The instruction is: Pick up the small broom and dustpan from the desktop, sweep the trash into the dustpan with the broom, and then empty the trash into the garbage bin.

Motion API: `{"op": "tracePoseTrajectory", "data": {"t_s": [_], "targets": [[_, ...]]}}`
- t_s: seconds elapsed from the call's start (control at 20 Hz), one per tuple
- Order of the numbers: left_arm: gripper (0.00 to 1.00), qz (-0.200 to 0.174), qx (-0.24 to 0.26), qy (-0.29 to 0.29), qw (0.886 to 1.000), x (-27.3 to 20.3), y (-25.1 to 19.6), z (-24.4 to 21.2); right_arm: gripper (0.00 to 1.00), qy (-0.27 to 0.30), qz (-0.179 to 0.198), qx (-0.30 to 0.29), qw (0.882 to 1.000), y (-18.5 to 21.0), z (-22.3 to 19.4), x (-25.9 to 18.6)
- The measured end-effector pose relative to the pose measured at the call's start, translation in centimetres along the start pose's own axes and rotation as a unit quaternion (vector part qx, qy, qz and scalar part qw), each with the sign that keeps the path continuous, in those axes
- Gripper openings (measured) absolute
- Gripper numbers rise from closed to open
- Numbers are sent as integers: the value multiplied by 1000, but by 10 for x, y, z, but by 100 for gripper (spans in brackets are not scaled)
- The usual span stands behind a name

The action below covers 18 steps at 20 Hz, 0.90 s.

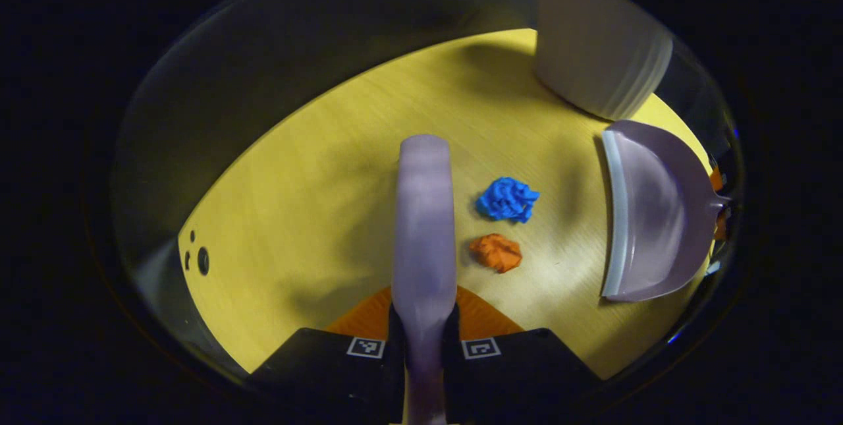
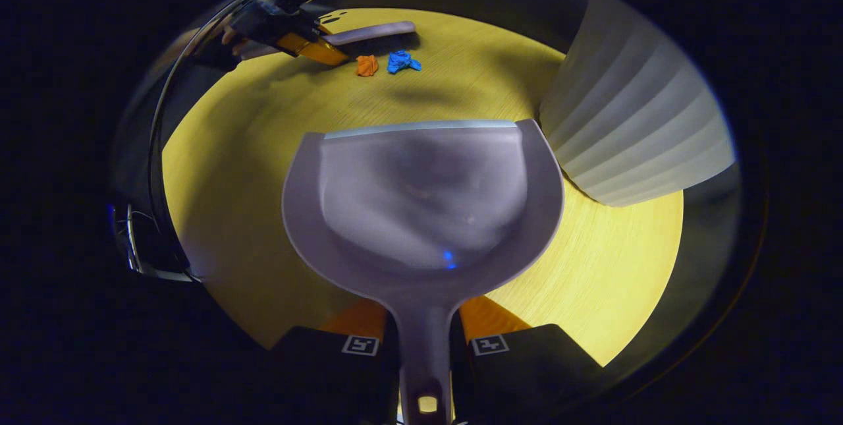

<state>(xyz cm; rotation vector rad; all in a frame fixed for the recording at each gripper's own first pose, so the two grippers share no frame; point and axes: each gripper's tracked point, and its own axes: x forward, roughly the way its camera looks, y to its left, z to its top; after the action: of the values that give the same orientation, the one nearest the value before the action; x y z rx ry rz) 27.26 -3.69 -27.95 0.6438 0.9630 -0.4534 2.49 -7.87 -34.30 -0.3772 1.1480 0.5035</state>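
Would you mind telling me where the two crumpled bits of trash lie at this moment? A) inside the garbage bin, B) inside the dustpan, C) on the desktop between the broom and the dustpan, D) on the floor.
C: in the left gripper view the blue wad and orange wad lie on the yellow desktop, between the broom and the dustpan, whose pan looks bare.
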Motion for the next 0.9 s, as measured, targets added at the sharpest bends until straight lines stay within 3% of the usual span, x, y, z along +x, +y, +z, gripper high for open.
{"op": "tracePoseTrajectory", "data": {"t_s": [0.05,0.1,0.25,0.55,0.65,0.7,0.75,0.9], "targets": [[28,-11,8,4,1000,1,-10,0,36,-1,3,-5,1000,0,0,0],[28,-21,14,4,1000,1,-17,3,40,-1,9,-9,1000,1,0,1],[28,-54,13,12,998,0,-44,5,36,-2,25,-19,1000,0,-2,-4],[28,-156,40,34,986,-18,-123,-2,36,-11,19,-47,999,-2,-2,-8],[28,-178,25,37,983,-20,-153,-3,40,-17,11,-60,998,-4,-3,-3],[28,-187,10,38,982,-21,-166,-4,36,-17,4,-63,998,-5,-5,-2],[27,-204,-4,37,978,-28,-180,-5,40,-17,2,-61,998,-3,-6,-3],[28,-231,-28,32,972,-41,-196,-9,36,-22,-3,-58,998,-6,-5,-2]]}}
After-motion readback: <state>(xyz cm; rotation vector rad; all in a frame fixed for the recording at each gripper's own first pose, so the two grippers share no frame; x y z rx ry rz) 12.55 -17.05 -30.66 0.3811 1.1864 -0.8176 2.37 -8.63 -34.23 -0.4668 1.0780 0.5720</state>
